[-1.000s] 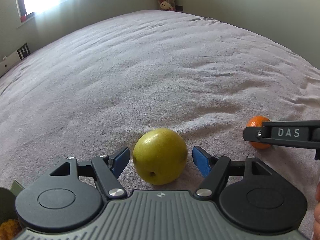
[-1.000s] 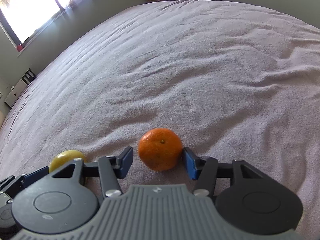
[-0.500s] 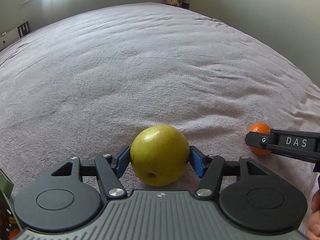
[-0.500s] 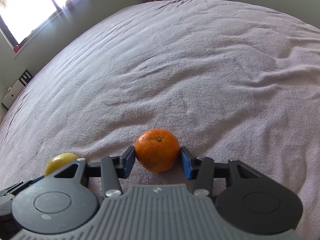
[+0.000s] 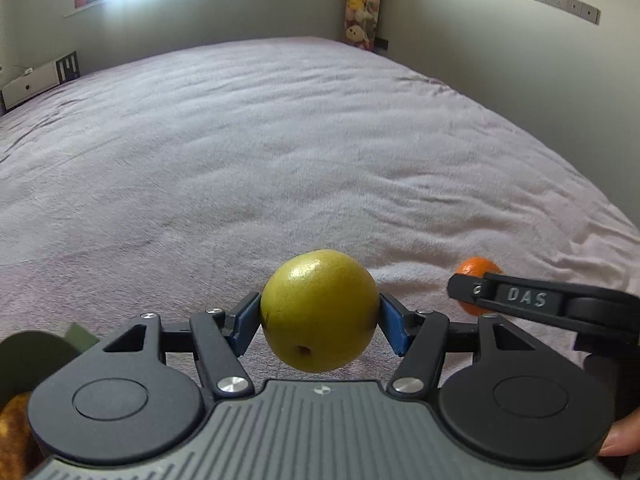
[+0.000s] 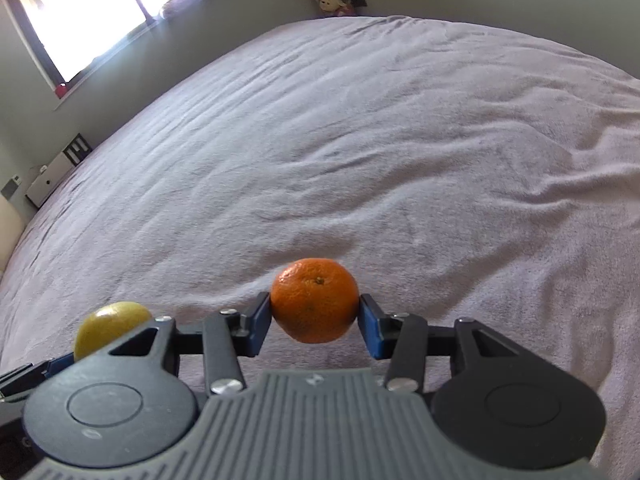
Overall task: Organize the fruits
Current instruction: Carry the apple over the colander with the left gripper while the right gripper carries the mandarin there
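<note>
On my far left, just outside my left tongs' housing, sits a dark green container [image 5: 36, 350] with something orange-brown [image 5: 14, 436] in it; I can't tell what. My left tongs [image 5: 320, 322] are clenched on a yellow-green round fruit [image 5: 319, 311], probably a pear or apple, both blue pads [image 5: 245, 322] pressed to its sides, and it hangs clear of the pale lilac bed [image 5: 280, 152]. To the right of those tongs I see one black finger of my right tongs [image 6: 315, 322], marked DAS, across the front of a mandarin [image 5: 476, 270]. In the right wrist view those tongs are grasping that mandarin, pads [image 6: 260, 324] on either side, off the bedcover. The yellow-green fruit peeks out beyond their left housing. A fingertip [image 5: 618, 442] shows at the right edge of the left view.
</note>
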### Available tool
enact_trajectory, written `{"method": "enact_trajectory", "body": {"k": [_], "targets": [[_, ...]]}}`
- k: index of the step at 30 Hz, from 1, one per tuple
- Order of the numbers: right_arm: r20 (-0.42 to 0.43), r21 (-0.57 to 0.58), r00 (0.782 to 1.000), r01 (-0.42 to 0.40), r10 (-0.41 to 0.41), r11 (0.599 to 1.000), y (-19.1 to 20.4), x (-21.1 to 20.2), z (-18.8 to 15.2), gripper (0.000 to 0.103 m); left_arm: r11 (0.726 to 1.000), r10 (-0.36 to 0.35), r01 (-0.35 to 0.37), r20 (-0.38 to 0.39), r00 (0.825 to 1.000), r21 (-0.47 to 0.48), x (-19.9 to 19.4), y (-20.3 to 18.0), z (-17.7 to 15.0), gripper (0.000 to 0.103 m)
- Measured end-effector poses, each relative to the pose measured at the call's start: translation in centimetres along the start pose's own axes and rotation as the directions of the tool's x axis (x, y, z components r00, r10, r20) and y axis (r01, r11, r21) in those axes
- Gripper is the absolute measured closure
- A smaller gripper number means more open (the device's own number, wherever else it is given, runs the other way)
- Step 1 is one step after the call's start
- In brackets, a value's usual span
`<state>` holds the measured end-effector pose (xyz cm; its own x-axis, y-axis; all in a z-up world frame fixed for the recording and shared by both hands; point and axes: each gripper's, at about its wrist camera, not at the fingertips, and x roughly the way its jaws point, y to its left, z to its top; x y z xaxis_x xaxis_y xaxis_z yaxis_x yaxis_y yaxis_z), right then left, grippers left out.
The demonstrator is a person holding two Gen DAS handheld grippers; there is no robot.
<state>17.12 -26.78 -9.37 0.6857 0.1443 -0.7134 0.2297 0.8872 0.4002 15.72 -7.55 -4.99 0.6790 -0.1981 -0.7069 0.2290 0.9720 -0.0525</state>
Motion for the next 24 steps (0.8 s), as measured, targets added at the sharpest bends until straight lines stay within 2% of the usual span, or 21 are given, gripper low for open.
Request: {"method": "enact_trajectory", "body": {"k": [6,11,20,24], "targets": [[0.008,-0.022,0.997,-0.082,0.082,0.996,2.4,-2.1,0.1,0.058,0.999,0.028,-0.027,0.058,0.998,-0.018,-4.8,1.2,0.9,0.031],[0.011,-0.067,0.985,-0.172,0.173,0.983,5.1,-4.2,-0.1,0.058,0.997,0.066,-0.062,0.095,0.993,-0.043,-8.6,2.8,1.1,0.031],[-0.025,-0.192,0.941,-0.336,0.337,0.922,10.5,-7.6,-1.5,0.058,0.979,0.142,-0.12,0.125,0.982,-0.166,-13.5,7.9,0.2,0.031],[-0.064,-0.25,0.923,-0.382,0.378,0.89,12.8,-8.3,-2.8,0.058,0.967,0.146,-0.116,0.12,0.982,-0.229,-14.7,10.4,-0.6,0.031]]}}
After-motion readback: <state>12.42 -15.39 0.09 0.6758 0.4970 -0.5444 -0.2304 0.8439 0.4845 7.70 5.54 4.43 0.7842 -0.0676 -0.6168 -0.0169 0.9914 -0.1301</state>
